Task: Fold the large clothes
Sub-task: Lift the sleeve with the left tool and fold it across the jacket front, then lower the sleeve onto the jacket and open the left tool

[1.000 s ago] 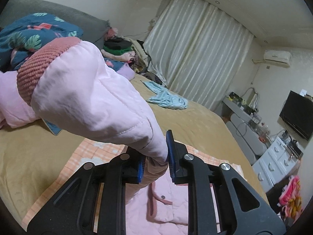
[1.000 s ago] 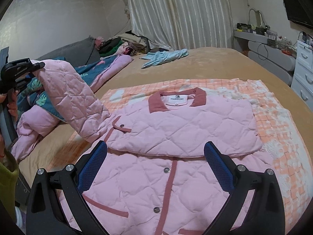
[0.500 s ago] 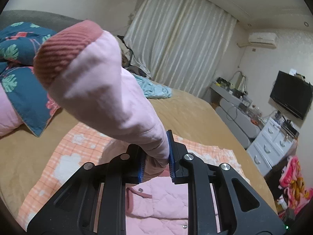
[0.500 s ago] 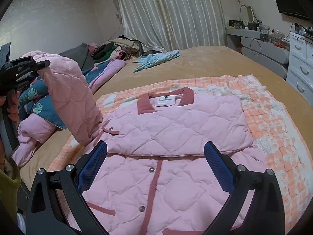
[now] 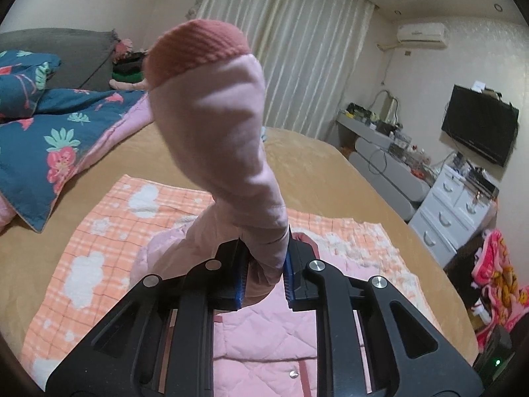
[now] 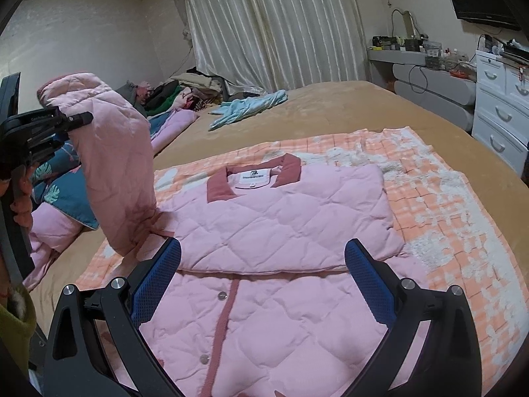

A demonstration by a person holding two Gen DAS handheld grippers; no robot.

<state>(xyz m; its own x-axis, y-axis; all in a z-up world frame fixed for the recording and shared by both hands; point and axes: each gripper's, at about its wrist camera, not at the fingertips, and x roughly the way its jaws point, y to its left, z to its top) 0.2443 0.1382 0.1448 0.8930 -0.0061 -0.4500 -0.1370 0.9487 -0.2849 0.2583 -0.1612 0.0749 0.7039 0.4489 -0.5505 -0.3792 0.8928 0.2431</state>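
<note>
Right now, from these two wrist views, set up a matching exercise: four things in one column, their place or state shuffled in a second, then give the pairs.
Things:
1. pink sleeve
2. light blue garment
3. right gripper
4. quilted pink jacket

Places or states:
A. lies alone on the tan bedspread, toward the curtains
B. open, hovering over the jacket's front
C. lifted upright, pinched in the left gripper
D. spread on the orange checked blanket

Pairs: 1-C, 2-A, 3-B, 4-D
</note>
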